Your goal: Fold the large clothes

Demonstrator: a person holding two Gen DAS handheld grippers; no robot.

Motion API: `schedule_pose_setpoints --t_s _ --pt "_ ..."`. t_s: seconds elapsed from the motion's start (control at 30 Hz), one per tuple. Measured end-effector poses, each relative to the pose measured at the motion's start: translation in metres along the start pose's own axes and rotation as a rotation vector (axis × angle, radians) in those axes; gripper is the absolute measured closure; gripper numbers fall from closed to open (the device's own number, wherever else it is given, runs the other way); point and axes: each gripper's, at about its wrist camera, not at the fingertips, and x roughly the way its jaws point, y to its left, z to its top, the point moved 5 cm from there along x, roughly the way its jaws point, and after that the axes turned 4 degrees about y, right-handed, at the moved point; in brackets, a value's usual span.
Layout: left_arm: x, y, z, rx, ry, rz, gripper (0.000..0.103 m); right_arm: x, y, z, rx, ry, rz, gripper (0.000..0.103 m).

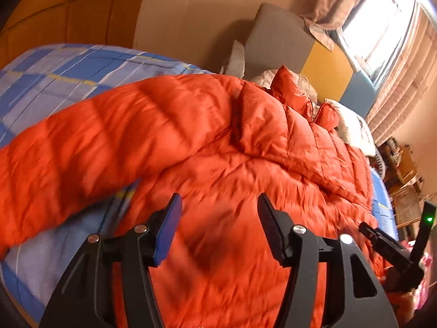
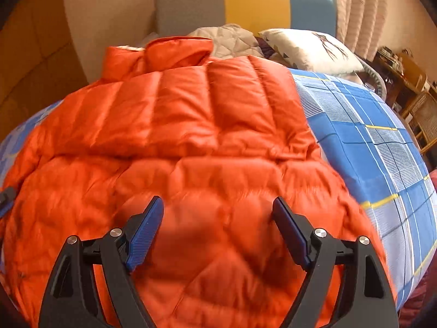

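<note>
The orange down jacket [image 2: 191,125] is lying spread across the blue plaid bedsheet [image 2: 368,147], one sleeve [image 2: 191,104] folded over its chest and the other sleeve [image 1: 82,147] reaching out to the side. It is looking light, puffy and soft, its shiny shell likely slippery, so a pinch at a stitched seam, cuff or hem is probably holding better than one on a bulging panel. The left gripper [image 1: 218,224] and right gripper [image 2: 218,227] are both hovering over the lower body with jaws spread apart, gripping nothing. A pillow [image 2: 311,49] is sitting by the headboard [image 2: 256,2]. No readable label or writing is showing, though motion blur may be hiding small print.
</note>
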Motion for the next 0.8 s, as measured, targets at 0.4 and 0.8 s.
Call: schedule_pose_setpoints --t_s 0.4,0.8 --pt "-0.049 0.107 -0.054 -0.197 -0.032 0.089 0.035 -0.013 0.045 -0.053 -0.083 -0.007 0.009 0.021" --pt "-0.066 0.198 -0.048 -0.511 -0.12 0.092 0.026 -0.003 0.044 -0.06 -0.077 -0.009 0.006 0.017"
